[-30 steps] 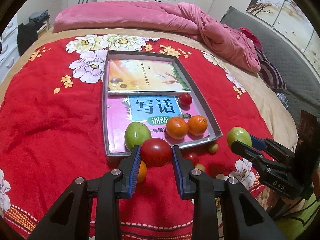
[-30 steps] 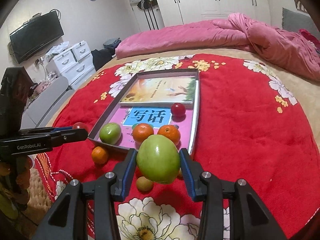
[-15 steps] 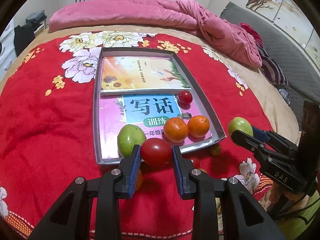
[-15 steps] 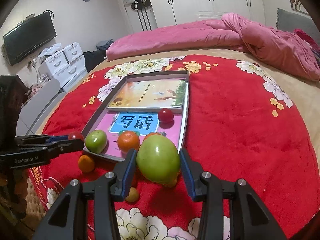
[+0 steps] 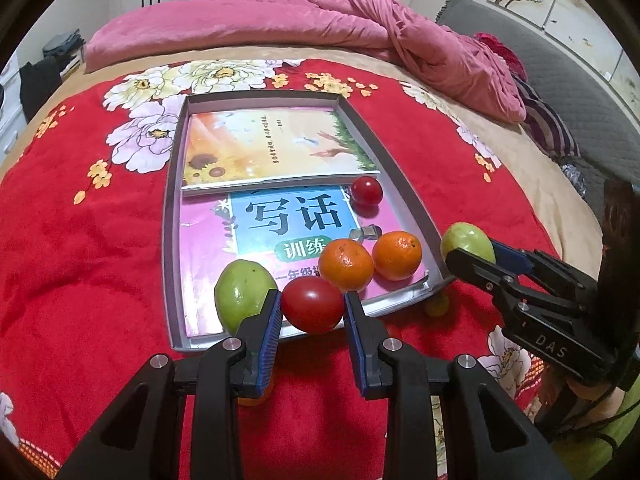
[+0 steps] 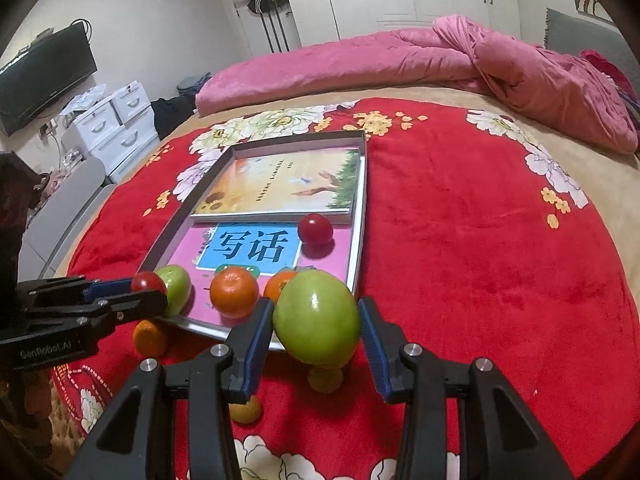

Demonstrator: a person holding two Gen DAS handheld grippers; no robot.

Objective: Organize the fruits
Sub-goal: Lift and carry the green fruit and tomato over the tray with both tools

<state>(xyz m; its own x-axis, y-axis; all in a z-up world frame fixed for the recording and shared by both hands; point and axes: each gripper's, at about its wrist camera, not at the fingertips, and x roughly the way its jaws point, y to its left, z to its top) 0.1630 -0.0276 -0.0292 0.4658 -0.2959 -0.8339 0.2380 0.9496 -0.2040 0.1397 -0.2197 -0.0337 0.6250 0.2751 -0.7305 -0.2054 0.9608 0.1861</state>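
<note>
While both tools hung over the near edge of the tray [image 5: 172,240], each was clenched on a fruit. At lower centre of the left wrist view, the left gripper [image 5: 311,312] pinched a red tomato [image 5: 313,305] across its middle, the blue pads pressing its flanks. Left of it in the tray lay a green fruit [image 5: 240,294]; right of it sat two oranges [image 5: 346,265], touching, and a small tomato [image 5: 366,191] farther up by the books [image 5: 272,152].

At lower centre of the right wrist view, the right gripper [image 6: 317,326] grasped a large green fruit [image 6: 316,316] at its widest girth, above the tray's near right corner. Small fruits [image 6: 325,378] lay on the red blanket [image 6: 480,260] beneath.

The tomato looked soft, smooth and easily bruised, so a light squeeze at the equator suited it. The green fruit seemed firmer, heavier and glossy, likely to slip unless gripped at its broadest part.
</note>
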